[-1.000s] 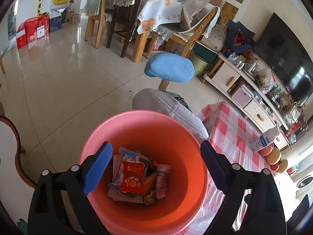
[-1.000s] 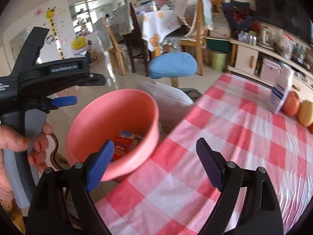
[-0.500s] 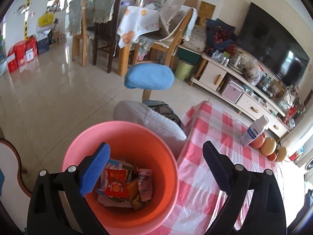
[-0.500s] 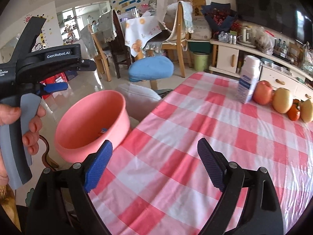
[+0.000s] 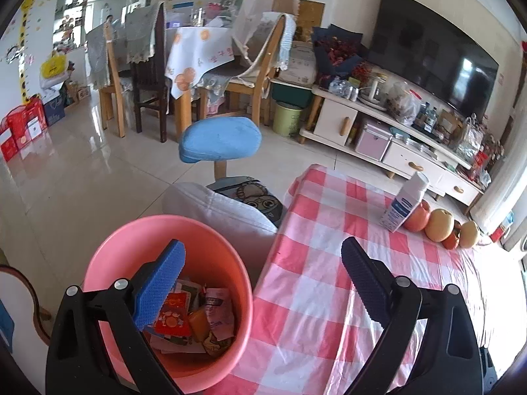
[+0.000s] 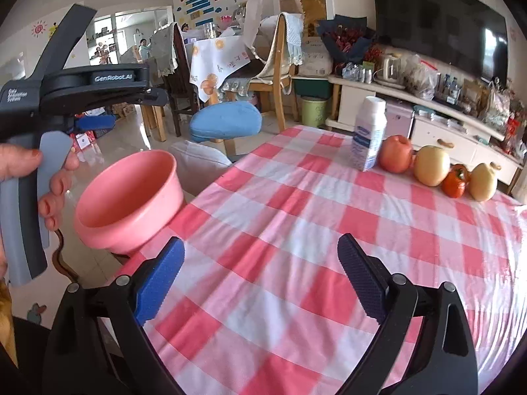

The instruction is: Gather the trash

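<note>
A pink trash bucket [image 5: 210,256] stands beside the table's near left corner and holds several snack wrappers [image 5: 191,319]. It also shows in the right wrist view [image 6: 131,197], its contents hidden there. My left gripper [image 5: 260,283] is open and empty, above the bucket's right rim and the table edge. My right gripper [image 6: 260,279] is open and empty above the red-checked tablecloth [image 6: 329,230]. The left gripper's body, held by a hand, shows in the right wrist view [image 6: 82,89].
A white milk carton [image 6: 369,135], a red apple [image 6: 395,154], a yellow apple [image 6: 431,164], a tomato [image 6: 454,181] and a pear [image 6: 482,181] stand at the table's far side. A white cushion [image 5: 224,210] and a blue stool [image 5: 220,138] lie beyond the bucket.
Both grippers have pulled back and swung right, away from the bucket toward the table. The bucket now sits lower left in both views. Both stay open.
</note>
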`<state>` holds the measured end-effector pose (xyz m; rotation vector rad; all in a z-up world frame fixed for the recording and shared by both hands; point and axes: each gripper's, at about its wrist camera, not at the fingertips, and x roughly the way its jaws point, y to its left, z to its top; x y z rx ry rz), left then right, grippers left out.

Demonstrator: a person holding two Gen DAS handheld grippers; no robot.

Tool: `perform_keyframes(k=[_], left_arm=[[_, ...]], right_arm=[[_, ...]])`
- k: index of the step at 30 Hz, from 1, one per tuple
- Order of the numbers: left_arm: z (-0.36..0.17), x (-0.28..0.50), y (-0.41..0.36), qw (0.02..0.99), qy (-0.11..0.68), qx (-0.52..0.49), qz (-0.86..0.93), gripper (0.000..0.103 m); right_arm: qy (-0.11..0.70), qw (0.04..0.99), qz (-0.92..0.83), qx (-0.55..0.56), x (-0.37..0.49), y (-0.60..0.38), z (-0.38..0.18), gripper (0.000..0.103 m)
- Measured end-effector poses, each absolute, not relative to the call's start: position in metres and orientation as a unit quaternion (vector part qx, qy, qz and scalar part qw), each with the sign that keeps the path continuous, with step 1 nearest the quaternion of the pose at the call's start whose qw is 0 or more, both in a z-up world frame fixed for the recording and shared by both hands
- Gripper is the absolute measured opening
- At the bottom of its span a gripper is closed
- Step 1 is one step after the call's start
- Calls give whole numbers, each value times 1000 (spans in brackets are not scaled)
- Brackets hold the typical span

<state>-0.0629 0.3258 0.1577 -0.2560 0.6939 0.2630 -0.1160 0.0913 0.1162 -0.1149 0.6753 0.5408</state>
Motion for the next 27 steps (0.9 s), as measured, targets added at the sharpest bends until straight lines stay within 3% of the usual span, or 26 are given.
perform_keyframes(k=[27], left_arm=[[171,-53,225,944,320,-32,70,95]], right_arm=[[327,921,212,-25,-119,9,107,95]])
